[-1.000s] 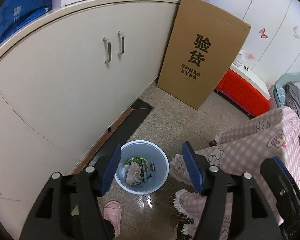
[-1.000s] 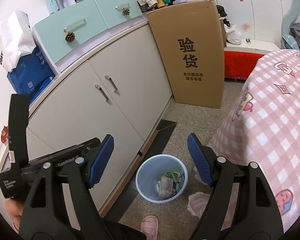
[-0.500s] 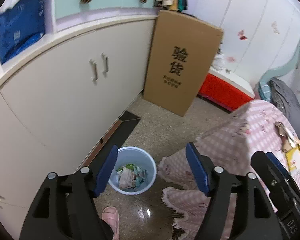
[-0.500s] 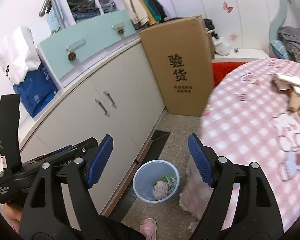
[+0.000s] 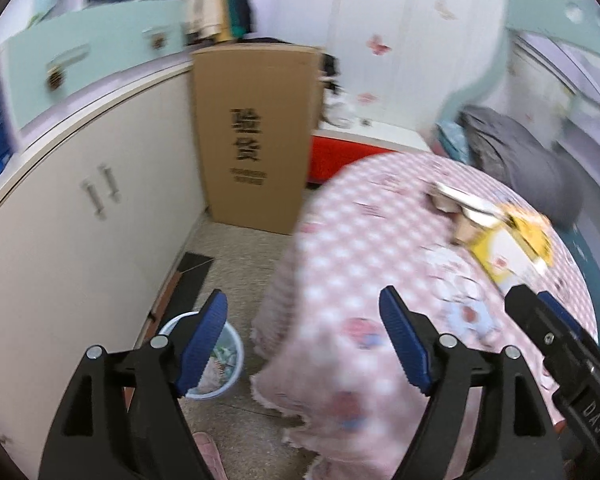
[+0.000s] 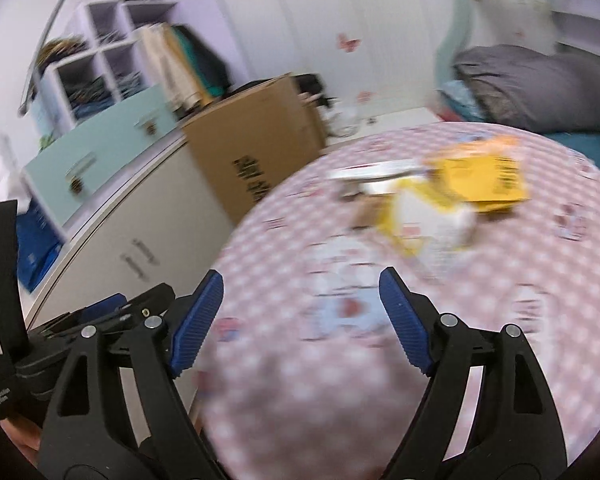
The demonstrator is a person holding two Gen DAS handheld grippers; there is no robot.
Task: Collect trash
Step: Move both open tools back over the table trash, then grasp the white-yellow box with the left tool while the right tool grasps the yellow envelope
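Both views swung up from bin (image 5: pixel 220 364) to table (image 6: pixel 380 360); left gripper (image 5: pixel 302 344) and right gripper (image 6: pixel 300 318) spread, empty, next grab likely yellow packaging (image 6: pixel 476 184).

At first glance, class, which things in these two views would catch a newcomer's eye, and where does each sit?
The yellow and white packaging lies in a loose heap on the pink checked bedcover, straight ahead of both open grippers. A tall cardboard box with black characters stands against the white cabinets. Down on the floor beside the bed sits a pale blue bin holding scraps.
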